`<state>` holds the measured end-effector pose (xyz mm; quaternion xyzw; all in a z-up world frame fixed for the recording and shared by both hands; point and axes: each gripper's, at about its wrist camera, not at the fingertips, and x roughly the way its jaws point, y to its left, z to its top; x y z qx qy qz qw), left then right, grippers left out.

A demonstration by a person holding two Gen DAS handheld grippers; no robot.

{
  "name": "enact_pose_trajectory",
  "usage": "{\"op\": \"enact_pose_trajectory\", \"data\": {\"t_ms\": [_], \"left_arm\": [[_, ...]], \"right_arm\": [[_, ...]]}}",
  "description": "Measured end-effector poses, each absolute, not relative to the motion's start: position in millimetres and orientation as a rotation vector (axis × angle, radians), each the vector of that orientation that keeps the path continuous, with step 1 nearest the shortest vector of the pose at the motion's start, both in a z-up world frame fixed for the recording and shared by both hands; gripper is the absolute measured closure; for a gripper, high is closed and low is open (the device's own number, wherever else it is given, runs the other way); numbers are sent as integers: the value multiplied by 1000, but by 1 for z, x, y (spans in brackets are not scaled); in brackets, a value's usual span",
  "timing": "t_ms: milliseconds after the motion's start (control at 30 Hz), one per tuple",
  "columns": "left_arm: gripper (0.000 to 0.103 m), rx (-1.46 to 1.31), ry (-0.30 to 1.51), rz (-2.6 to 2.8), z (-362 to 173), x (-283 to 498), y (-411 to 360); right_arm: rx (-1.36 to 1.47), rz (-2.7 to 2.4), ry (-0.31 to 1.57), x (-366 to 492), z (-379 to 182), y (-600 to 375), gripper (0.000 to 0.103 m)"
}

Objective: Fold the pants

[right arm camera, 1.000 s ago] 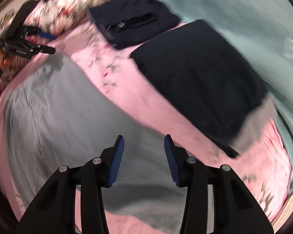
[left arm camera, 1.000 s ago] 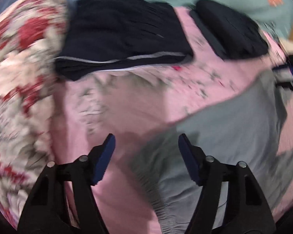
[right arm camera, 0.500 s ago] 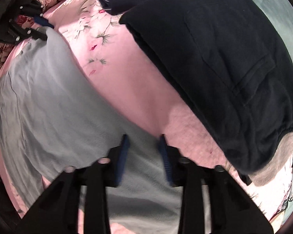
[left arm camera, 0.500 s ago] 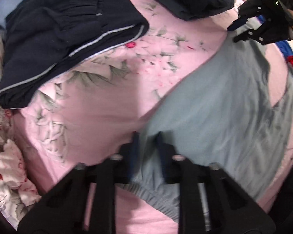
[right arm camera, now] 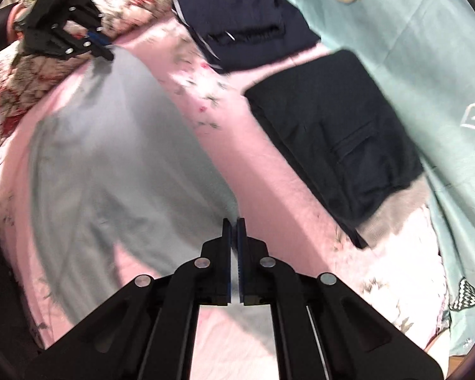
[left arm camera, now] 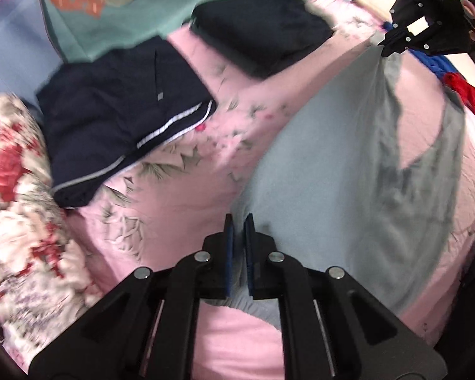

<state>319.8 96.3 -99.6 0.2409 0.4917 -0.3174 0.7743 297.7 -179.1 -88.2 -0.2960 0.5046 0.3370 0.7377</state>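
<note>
Grey pants (left arm camera: pixel 348 174) lie spread on a pink floral bedsheet (left arm camera: pixel 174 196). In the left wrist view my left gripper (left arm camera: pixel 239 220) is closing, its blue pads pinching the near edge of the pants by the elastic waist. The right gripper (left arm camera: pixel 383 49) shows at the top right, gripping the far end of the same edge. In the right wrist view my right gripper (right arm camera: pixel 234 221) is also closing, pads pressed on the edge of the grey pants (right arm camera: pixel 126 158). The left gripper (right arm camera: pixel 109 55) holds the other end at the upper left. The cloth rises slightly off the sheet between them.
Folded navy pants with a reflective stripe (left arm camera: pixel 117 101) (right arm camera: pixel 247 22) and a folded black pair (left arm camera: pixel 262 31) (right arm camera: pixel 332 126) lie beyond the grey pants. A red-flowered quilt (left arm camera: pixel 12 190) borders the left, a teal blanket (right arm camera: pixel 411 47) the far side.
Both grippers went from open above the pants to shut on the pants' edge. Both have since risen, drawing the edge up off the sheet.
</note>
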Motion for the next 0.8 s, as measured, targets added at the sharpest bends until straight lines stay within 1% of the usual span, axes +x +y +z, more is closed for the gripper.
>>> {"op": "enact_pose_trajectory", "data": {"t_ms": [100,167,233,333,500,600,667,700,733,767,800], "left_arm": [[97,538,1011,-705,-79,283,106],[97,556,993,-715,-68,258,98],[97,579,991,-723,-66,230,97],[97,610,1017,-735,-74,190,97],[97,666,1104,-741,-121,130,95],[97,703,1133,-716,-157,107,92],[95,706,1136,-676,-175,101,90],[92,696,1137,-650,-182,99,90],[90,679,1139,-623,-186,97,91],[89,671,1139,-610,-186,95,92],[87,655,1126,-594,-180,90,96]], "right_arm": [[-658,775,1065,253,-65,-187,100],[-684,795,1041,221,-61,-184,100],[-706,821,1028,187,-63,-178,100],[-735,856,1043,143,-83,-168,100],[-788,889,1109,82,-134,-155,100],[-818,873,1130,63,-164,-149,100],[-831,849,1140,56,-181,-148,100],[-836,830,1151,53,-190,-147,95],[-837,817,1150,52,-194,-148,94],[-845,804,1135,50,-193,-147,90],[-857,788,1149,49,-191,-146,79]]}}
